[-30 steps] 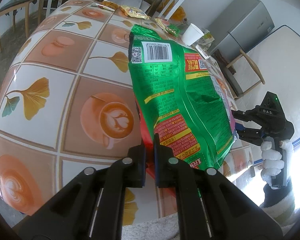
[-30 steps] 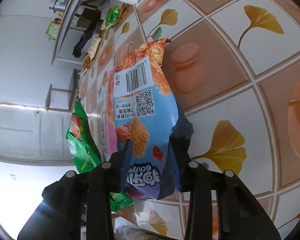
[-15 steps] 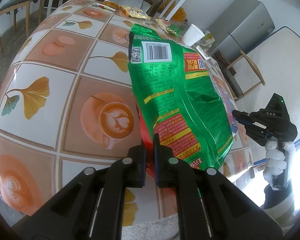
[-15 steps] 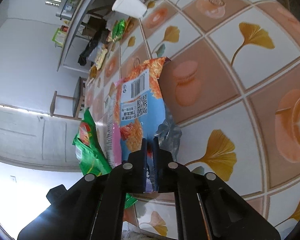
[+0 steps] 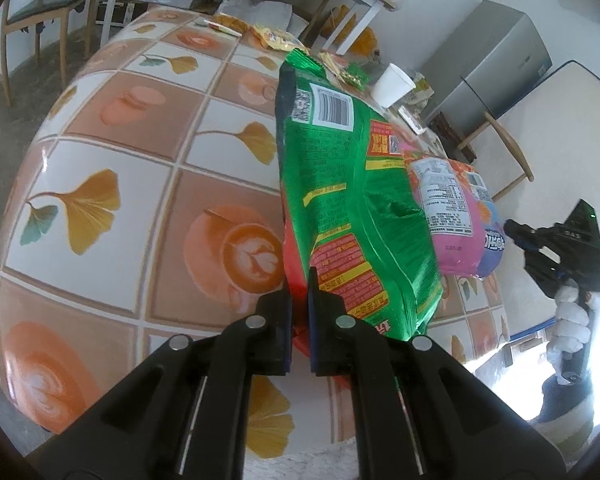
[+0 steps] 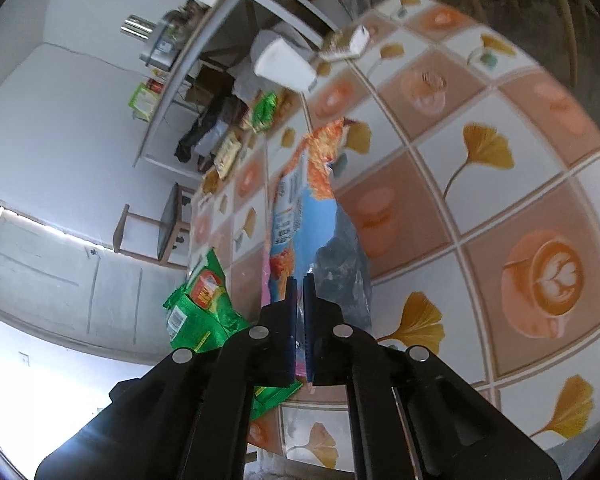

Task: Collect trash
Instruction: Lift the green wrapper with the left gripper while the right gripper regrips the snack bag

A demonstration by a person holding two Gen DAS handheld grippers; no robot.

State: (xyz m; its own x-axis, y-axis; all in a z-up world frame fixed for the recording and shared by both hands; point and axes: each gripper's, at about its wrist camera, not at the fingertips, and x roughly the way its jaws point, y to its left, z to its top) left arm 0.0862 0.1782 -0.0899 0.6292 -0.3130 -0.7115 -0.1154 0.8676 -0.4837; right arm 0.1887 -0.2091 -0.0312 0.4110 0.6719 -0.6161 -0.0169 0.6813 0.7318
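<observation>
Left grip: your left gripper [image 5: 299, 300] has its jaws clamped on the bottom edge of the green snack bag [image 5: 356, 208], which stands tilted above the table [image 5: 100, 168].
Right grip: your right gripper [image 6: 299, 292] has just been closing its jaws, and they now pinch the lower edge of the blue and orange snack bag [image 6: 300, 216], which is clear of the table or nearly so.
Slip risk: both holds are thin pinches on slick foil, so a quick swing can pull a bag out of the jaws and drop it.
Collision risk: the two bags hang just beside each other in the left wrist view; bring your hands together and one bag can knock the other loose.
Spill risk: the blue and orange bag seems torn open at its far end, though the view is smeared there; tip it downward and crumbs may fall out.
Left behind: a white paper cup [image 5: 393, 85] and small wrappers [image 5: 274, 36] lie at the far end of the table, and with both jaws full you can't take them this trip.
</observation>
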